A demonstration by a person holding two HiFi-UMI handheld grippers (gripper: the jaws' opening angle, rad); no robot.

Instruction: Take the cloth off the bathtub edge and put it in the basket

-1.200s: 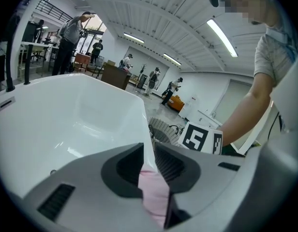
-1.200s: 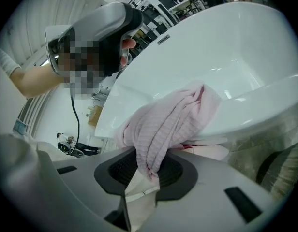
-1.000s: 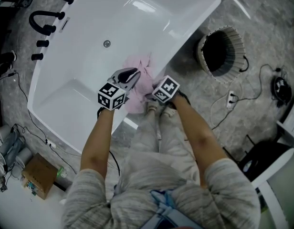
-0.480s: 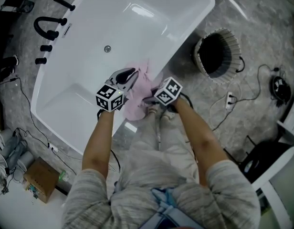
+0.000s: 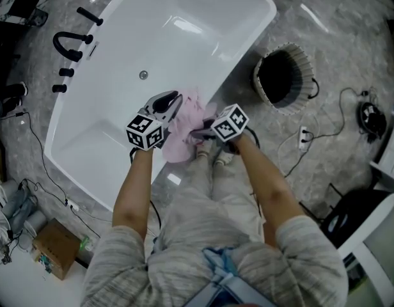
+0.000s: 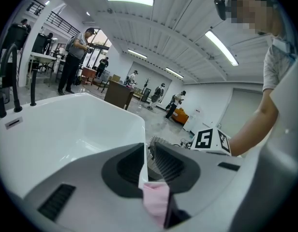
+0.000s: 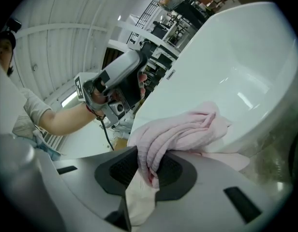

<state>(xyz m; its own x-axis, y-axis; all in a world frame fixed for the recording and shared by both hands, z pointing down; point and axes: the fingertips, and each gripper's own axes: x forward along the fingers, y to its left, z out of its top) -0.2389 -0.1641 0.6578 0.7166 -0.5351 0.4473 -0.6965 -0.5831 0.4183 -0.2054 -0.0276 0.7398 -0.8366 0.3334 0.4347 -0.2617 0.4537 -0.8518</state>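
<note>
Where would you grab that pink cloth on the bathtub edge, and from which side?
Probably by its bunched folds, one gripper near each end, coming from the floor side of the bathtub. The cloth lies crumpled over the rim, so gathered folds give the jaws something thick. The left gripper and right gripper are shut on such folds.

bare floor (image 5: 243, 101) lies open between bathtub (image 5: 203, 43) and basket (image 5: 304, 59); cables (image 5: 304, 136) (past the basket) clutter it
</note>
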